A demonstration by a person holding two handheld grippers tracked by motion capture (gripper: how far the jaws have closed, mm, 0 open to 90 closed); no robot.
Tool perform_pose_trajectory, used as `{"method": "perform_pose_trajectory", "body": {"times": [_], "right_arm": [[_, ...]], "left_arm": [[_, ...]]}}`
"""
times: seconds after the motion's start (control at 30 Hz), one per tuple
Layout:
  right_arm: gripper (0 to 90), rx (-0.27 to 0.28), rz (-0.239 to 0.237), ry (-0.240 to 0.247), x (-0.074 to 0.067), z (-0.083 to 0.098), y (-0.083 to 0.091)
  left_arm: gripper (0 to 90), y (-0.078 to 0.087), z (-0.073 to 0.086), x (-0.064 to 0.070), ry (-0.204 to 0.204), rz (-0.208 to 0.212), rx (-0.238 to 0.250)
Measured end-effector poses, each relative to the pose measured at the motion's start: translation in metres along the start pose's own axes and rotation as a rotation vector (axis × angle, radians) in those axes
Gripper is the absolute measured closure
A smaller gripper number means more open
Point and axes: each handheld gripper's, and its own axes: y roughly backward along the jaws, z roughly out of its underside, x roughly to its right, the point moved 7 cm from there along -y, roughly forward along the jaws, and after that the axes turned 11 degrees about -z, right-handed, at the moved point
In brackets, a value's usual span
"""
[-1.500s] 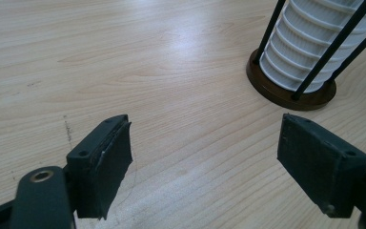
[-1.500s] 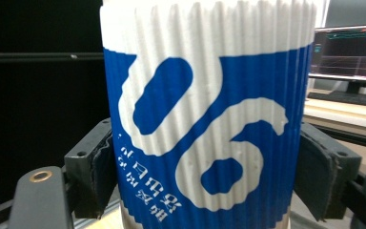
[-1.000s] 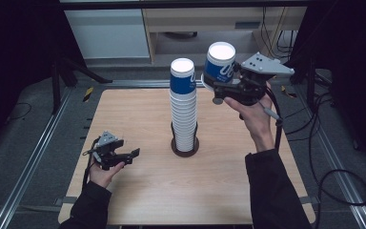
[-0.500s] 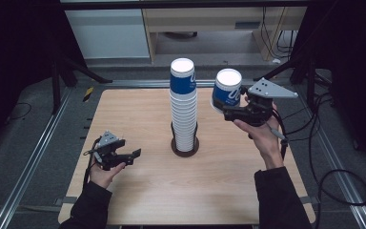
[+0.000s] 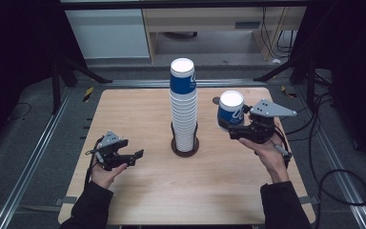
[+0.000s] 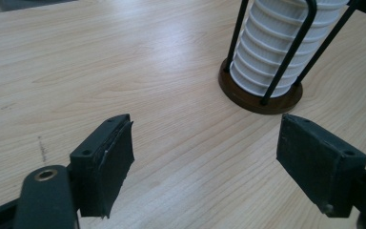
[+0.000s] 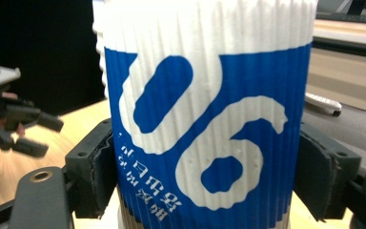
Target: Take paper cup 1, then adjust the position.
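Pale wood-grain worktop (image 5: pixel 138 191) with rounded corners, set on a grey floor. Near its far right corner, a small dark round spot (image 5: pixel 216 100), too small to tell what. Along either side, a metal rail: left rail (image 5: pixel 33 157), right rail (image 5: pixel 336 167). Beside the far left corner, down on the floor, a small yellow-and-black object (image 5: pixel 88 93). To the right, black cables (image 5: pixel 333 177) looped across the floor. At the back, a white cabinet (image 5: pixel 109 33) just beside a light wooden shelf unit (image 5: pixel 205 24). At the left, slanting black stand legs (image 5: pixel 76 71).
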Motion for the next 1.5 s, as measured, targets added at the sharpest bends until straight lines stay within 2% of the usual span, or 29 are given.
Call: {"method": "perform_pose_trajectory", "body": {"times": [0.03,0.27,0.3,0.4,0.43,0.63,0.67,0.73,0.77,0.87,0.97,1.03,1.1,1.5], "right_arm": [[20.6,-0.014,-0.010,0.002,-0.002,0.008,0.001],[20.6,-0.046,-0.042,0.008,-0.009,0.026,0.002],[20.6,-0.062,-0.059,0.010,-0.013,0.034,0.001],[20.6,-0.083,-0.071,0.020,-0.016,0.040,-0.001],[20.6,-0.104,-0.089,0.024,-0.020,0.048,-0.005],[20.6,-0.155,-0.125,0.034,-0.028,0.068,-0.014],[20.6,-0.155,-0.125,0.034,-0.028,0.068,-0.014],[20.5,-0.190,-0.129,0.054,-0.030,0.072,-0.016],[20.5,-0.194,-0.149,0.057,-0.034,0.074,-0.018],[20.6,-0.203,-0.162,0.074,-0.039,0.075,-0.021],[20.5,-0.240,-0.192,0.107,-0.048,0.080,-0.026],[20.5,-0.249,-0.196,0.118,-0.050,0.081,-0.027],[20.5,-0.259,-0.219,0.132,-0.054,0.083,-0.030],[20.7,-0.290,-0.286,0.175,-0.070,0.095,-0.047]], "left_arm": [[19.4,0.000,0.000,0.002,-0.010,0.005,-0.006],[19.3,0.003,-0.004,0.010,-0.030,0.029,-0.003],[19.2,0.004,-0.005,0.013,-0.040,0.040,0.000],[19.2,0.005,-0.006,0.015,-0.046,0.047,0.000],[19.2,0.006,-0.007,0.019,-0.055,0.061,0.000],[19.2,0.008,-0.009,0.028,-0.074,0.095,0.003],[19.2,0.008,-0.009,0.029,-0.080,0.102,0.002],[19.2,0.009,-0.009,0.033,-0.092,0.111,0.000],[19.2,0.009,-0.009,0.034,-0.100,0.113,-0.002],[19.5,0.011,-0.011,0.040,-0.109,0.133,0.001],[19.7,0.012,-0.012,0.047,-0.121,0.161,0.003],[19.7,0.012,-0.012,0.049,-0.122,0.166,0.004],[20.1,0.013,-0.013,0.052,-0.127,0.186,0.004],[20.2,0.019,-0.017,0.062,-0.147,0.221,0.023]]}}
